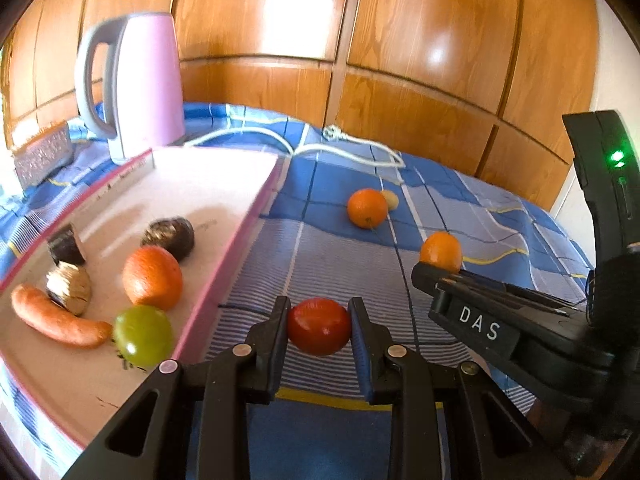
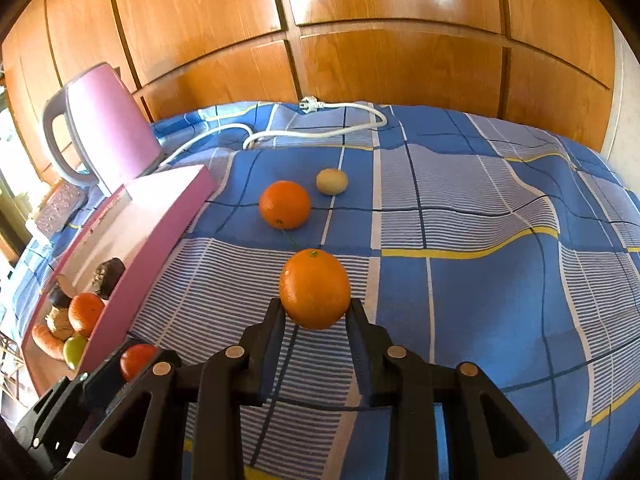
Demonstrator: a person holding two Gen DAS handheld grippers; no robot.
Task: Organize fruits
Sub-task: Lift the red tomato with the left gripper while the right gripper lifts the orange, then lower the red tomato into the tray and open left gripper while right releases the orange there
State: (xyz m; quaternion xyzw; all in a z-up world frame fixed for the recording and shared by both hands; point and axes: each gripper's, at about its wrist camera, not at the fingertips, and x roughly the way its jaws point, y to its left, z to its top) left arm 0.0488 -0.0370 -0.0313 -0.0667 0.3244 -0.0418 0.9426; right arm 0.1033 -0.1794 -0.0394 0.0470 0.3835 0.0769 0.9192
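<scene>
— Where do we stand?

— We are mid-carry on both sides. Our left gripper is clamped on a red tomato, held over the blue checked cloth just right of the pink tray. Our right gripper is closed around an orange, lifted near the middle of the cloth.

— And the tray?

— It already holds an orange fruit, a green one, a carrot and a few dark pieces we cannot name. Farther out on the cloth lie another orange and a small yellowish fruit, close together but apart.

— So what does the next move call for?

— We judge the tomato goes first: lift it over the tray's right rim, swing left, and set it on the bare floor beyond the green fruit before we let go. The orange follows. Round fruit rolls, so we lower it fully before opening. The kettle and its white cord sit at the far side, out of our path.
</scene>
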